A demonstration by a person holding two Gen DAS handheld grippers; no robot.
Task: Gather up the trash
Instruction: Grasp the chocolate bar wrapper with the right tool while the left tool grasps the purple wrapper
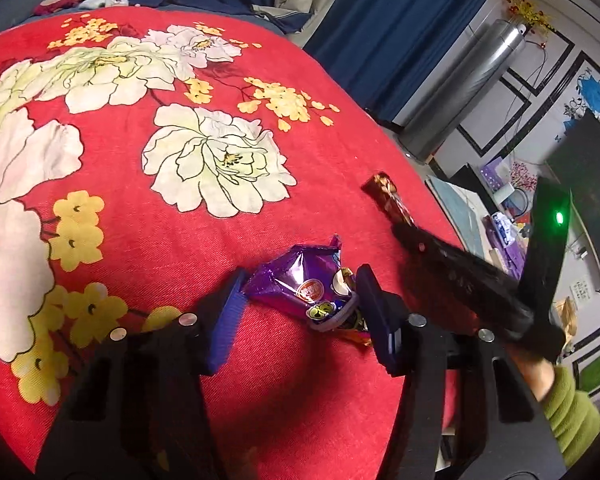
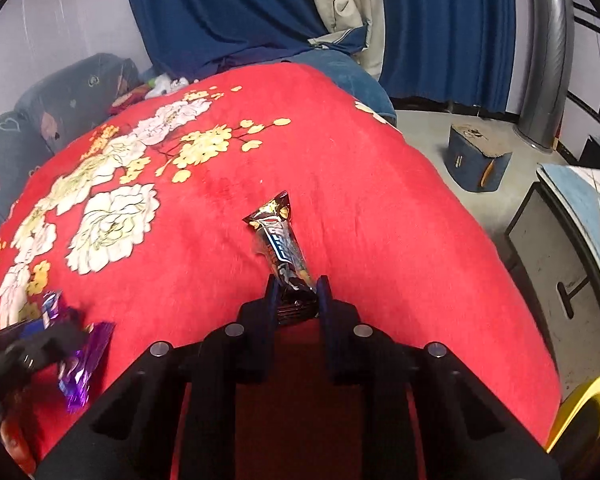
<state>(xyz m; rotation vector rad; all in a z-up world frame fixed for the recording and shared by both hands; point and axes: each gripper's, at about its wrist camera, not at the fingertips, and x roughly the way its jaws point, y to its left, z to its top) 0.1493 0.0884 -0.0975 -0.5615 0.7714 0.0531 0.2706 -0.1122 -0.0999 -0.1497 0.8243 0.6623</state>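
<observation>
Black gripper frame fills bottom of both wrist views. Left gripper point(image 1: 300, 292): blue-padded fingers point(image 1: 230, 308) straddle a purple snack wrapper point(image 1: 300, 276) lying on the red floral bedspread point(image 1: 180, 232). Right-hand pad touches the wrapper's crumpled end, left-hand pad sits at its edge; jaws abt half open, wrapper between them. Cannot tell if pads actually press it, so no firm grip confirmed. Wrapper rests on the fabric, near the bed's near edge, foil creased, cartoon print facing up.

Right gripper point(image 2: 298, 298): jaws narrow, clamped on the near end of a dark choc bar wrapper point(image 2: 278, 240). Bar is long, points away from the camera, far end toward the bed centre, its length lying on or just over the bedspread point(image 2: 380, 220) (can't separate which). Pads contact both sides of the bar.

Cross-check: in left view the right gripper point(image 1: 404, 232) comes in from the right side, w/ the bar point(image 1: 388, 196) sticking out ahead of its tip; green LED lit on its body; green sleeve point(image 1: 568, 408) behind it. In right view the left gripper point(image 2: 48, 336) shows blurred at lower left w/ the purple wrapper point(image 2: 84, 368) beside it.

Both trash items near each other, apart, on the same side of the bed. Blue curtain point(image 2: 228, 8) behind bed; floor & blue box point(image 2: 476, 160) to the right.
</observation>
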